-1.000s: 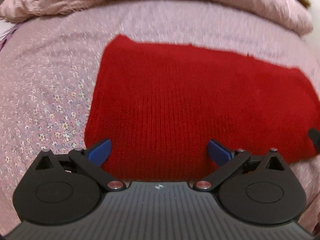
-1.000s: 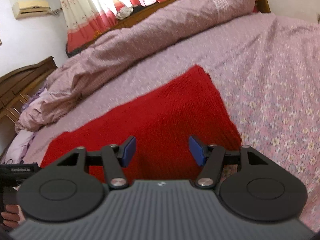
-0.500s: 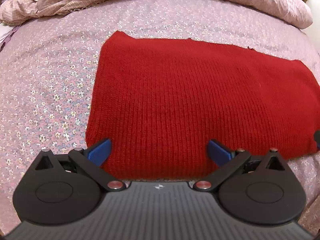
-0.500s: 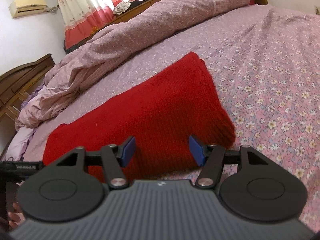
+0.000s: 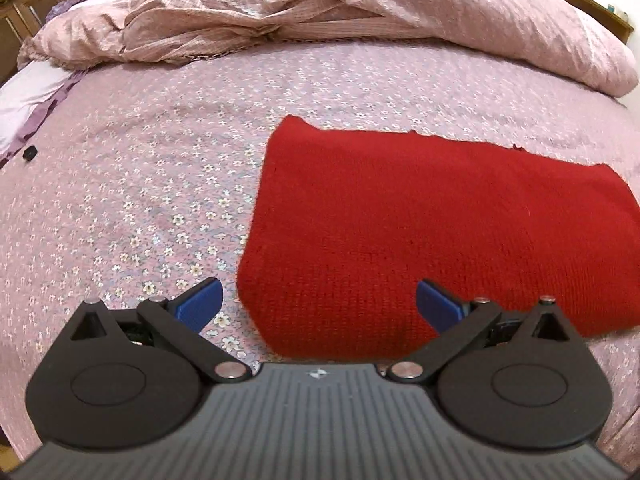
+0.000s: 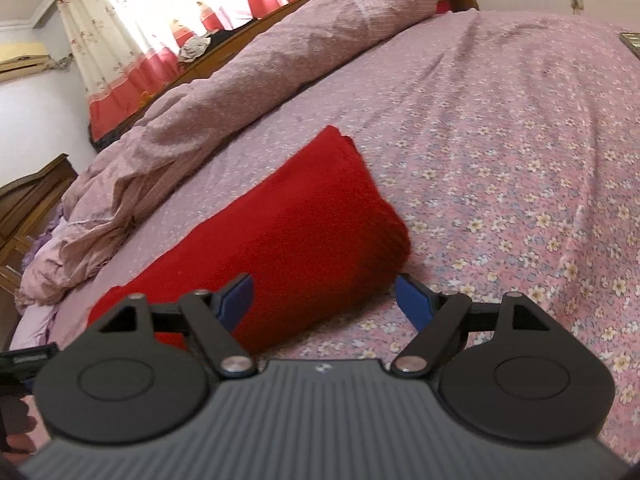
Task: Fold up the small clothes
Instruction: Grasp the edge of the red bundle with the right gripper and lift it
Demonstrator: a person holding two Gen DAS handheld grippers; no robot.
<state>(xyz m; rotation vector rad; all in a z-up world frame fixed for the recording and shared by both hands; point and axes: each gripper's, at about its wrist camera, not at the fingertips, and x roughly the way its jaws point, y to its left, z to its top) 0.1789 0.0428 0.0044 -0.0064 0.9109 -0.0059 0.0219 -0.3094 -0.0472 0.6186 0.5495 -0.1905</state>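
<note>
A red knitted garment lies folded into a flat rectangle on the floral bedsheet, with a rumpled pink quilt bunched along the far side of the bed. You hold both tools just short of it. Your left gripper hangs over the near left corner with its jaws spread wide and nothing between them. Your right gripper sits at the near right corner, its jaws opening, the knit's edge in front of them but no pad pressing on it. The fold looks largely done: edges roughly squared, layers stacked thick at the right end. What is left, by the look of it, is at most another halving or a tidy-up; no other small clothes show.
</note>
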